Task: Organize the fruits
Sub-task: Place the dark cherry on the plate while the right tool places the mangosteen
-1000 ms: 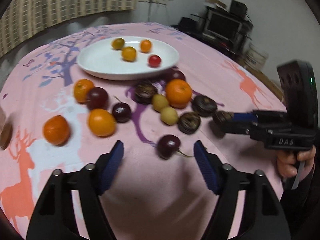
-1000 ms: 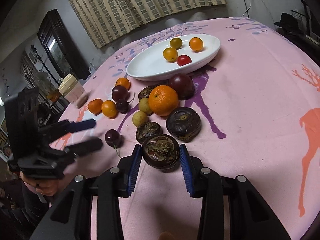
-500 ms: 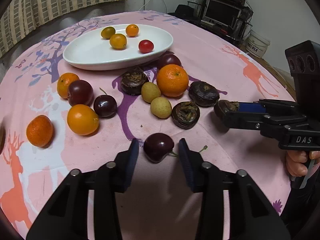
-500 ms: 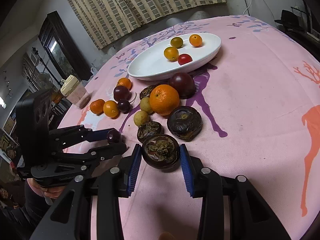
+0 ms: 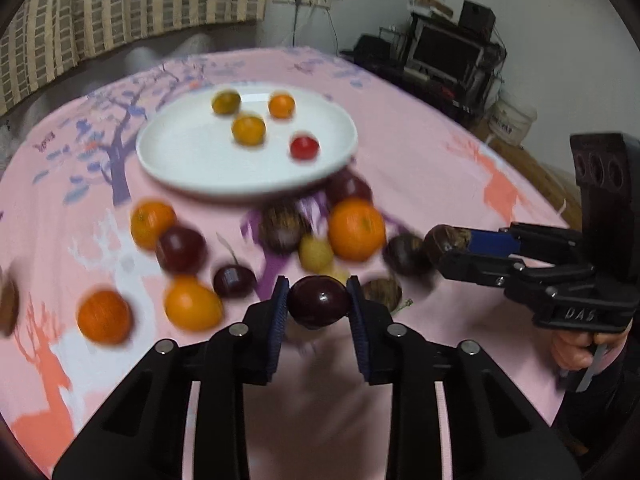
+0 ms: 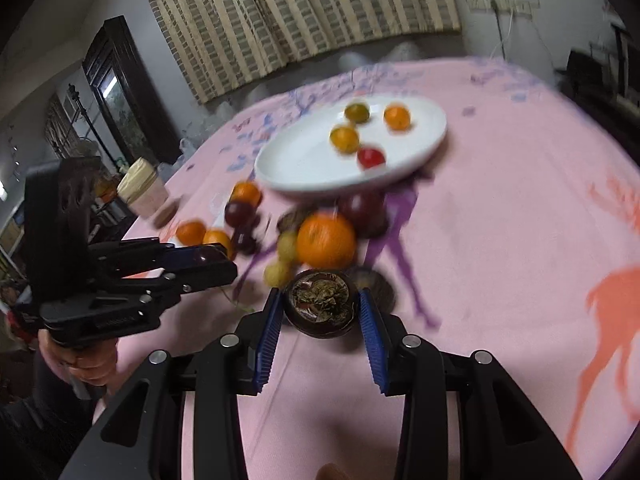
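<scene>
My left gripper (image 5: 319, 294) is shut on a dark red cherry (image 5: 319, 307), held just above the pink cloth; its stem hangs to the right. My right gripper (image 6: 320, 300) is shut on a dark brown wrinkled fruit (image 6: 321, 305) and lifted off the cloth. Each gripper shows in the other's view: the right gripper (image 5: 444, 246) at the right, the left gripper (image 6: 208, 262) at the left. Beyond both lies a white oval plate (image 5: 192, 160) with several small fruits. Between plate and grippers sit loose fruits, among them a large orange (image 5: 356, 230).
A lidded cup (image 6: 142, 188) stands near the table's left edge. A screen and boxes (image 5: 444, 52) stand behind the table at the right. A hand (image 5: 576, 350) grips the right gripper's handle. Bare pink cloth (image 6: 520, 220) stretches right of the fruits.
My left jaws closed on the cherry and lifted it off the cloth. The right gripper rose with the brown fruit still in it. Both views now look more toward the plate.
</scene>
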`<move>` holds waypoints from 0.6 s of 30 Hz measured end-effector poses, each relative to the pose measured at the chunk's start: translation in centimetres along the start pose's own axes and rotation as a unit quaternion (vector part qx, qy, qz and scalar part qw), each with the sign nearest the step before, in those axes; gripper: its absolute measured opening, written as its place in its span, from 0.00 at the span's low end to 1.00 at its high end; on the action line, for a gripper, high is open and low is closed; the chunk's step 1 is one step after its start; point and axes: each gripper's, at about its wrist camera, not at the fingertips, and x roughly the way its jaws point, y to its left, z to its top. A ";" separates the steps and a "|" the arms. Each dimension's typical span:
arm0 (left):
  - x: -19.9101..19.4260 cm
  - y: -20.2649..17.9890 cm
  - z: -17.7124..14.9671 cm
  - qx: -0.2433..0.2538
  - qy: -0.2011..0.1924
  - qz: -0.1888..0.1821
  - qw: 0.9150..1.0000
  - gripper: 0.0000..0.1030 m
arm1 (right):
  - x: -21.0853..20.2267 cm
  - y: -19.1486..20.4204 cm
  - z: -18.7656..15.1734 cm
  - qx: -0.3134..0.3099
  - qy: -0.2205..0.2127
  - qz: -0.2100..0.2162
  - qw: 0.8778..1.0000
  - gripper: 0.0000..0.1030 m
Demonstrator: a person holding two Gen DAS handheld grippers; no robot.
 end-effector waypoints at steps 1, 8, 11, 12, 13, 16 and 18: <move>0.0 0.4 1.3 -0.005 -0.010 0.006 1.000 0.28 | 0.2 -0.2 1.1 0.001 -0.008 -0.004 1.000 0.38; 4.5 5.0 8.5 -0.068 -0.022 0.041 0.997 0.28 | 6.9 -2.6 8.9 0.010 -0.021 -0.052 0.998 0.38; 6.8 6.4 9.3 -0.091 -0.003 0.054 0.994 0.28 | 9.2 -3.7 9.7 0.013 -0.019 -0.053 0.998 0.43; 7.1 6.8 9.3 -0.097 0.002 0.060 0.993 0.31 | 9.4 -3.7 9.7 0.013 -0.019 -0.051 0.998 0.51; 7.1 7.0 9.2 -0.102 0.005 0.065 0.993 0.51 | 9.3 -3.9 9.6 0.013 -0.018 -0.048 0.999 0.69; 5.1 6.8 8.9 -0.097 -0.031 0.093 0.990 0.89 | 8.0 -3.2 9.1 0.003 -0.032 -0.044 0.999 0.71; 3.3 6.4 8.8 -0.083 -0.053 0.108 0.989 0.90 | 6.8 -2.9 8.6 -0.007 -0.041 -0.043 0.998 0.75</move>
